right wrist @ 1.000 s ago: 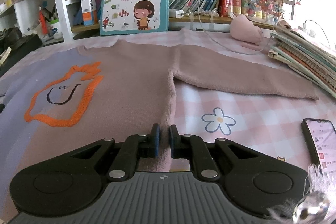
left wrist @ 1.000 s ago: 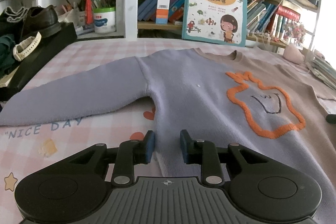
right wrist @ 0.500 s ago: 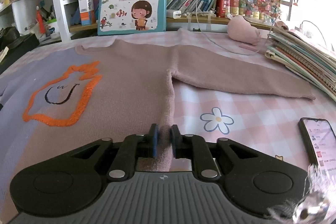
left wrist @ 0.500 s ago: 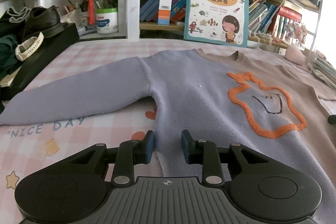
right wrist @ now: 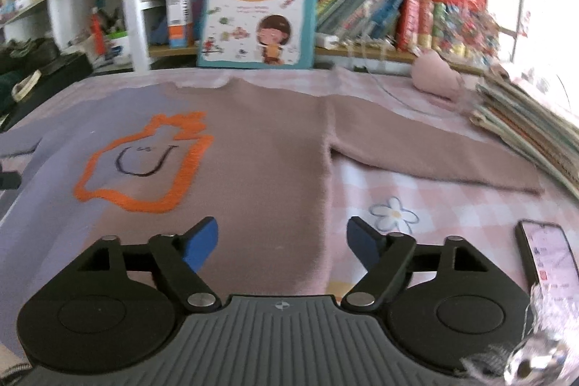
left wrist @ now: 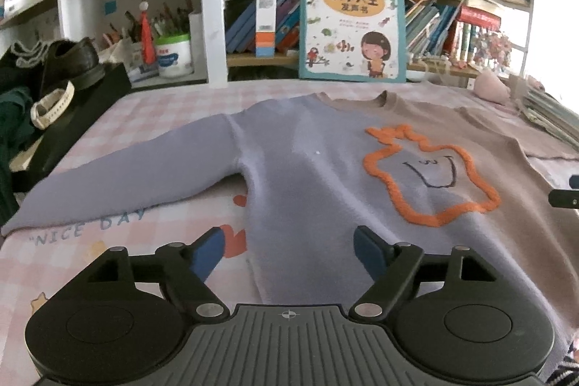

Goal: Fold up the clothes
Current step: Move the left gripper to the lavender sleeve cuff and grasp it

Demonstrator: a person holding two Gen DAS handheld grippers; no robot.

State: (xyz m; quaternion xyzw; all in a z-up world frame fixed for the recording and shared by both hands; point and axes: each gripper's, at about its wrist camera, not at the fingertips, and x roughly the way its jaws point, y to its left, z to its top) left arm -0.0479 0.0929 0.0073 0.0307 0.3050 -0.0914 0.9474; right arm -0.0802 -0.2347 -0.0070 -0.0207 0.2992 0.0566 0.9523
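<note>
Opening both: our left hand-held gripper point(left wrist: 287, 250) and right hand-held gripper point(right wrist: 282, 241) spread wide over sweater point(left wrist: 325, 176) hem, pads clear. Sweater flat on checked counter point(left wrist: 119, 241), sleeves out. Picture book point(left wrist: 353, 20) upright on shelf behind.

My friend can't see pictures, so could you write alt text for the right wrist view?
A two-tone sweater, lilac and dusty pink with an orange outline design, lies flat on a pink checked tablecloth. The right gripper hangs over its hem, jaws opening, pads off the cloth. A phone lies to the right, bookshelves behind.
</note>
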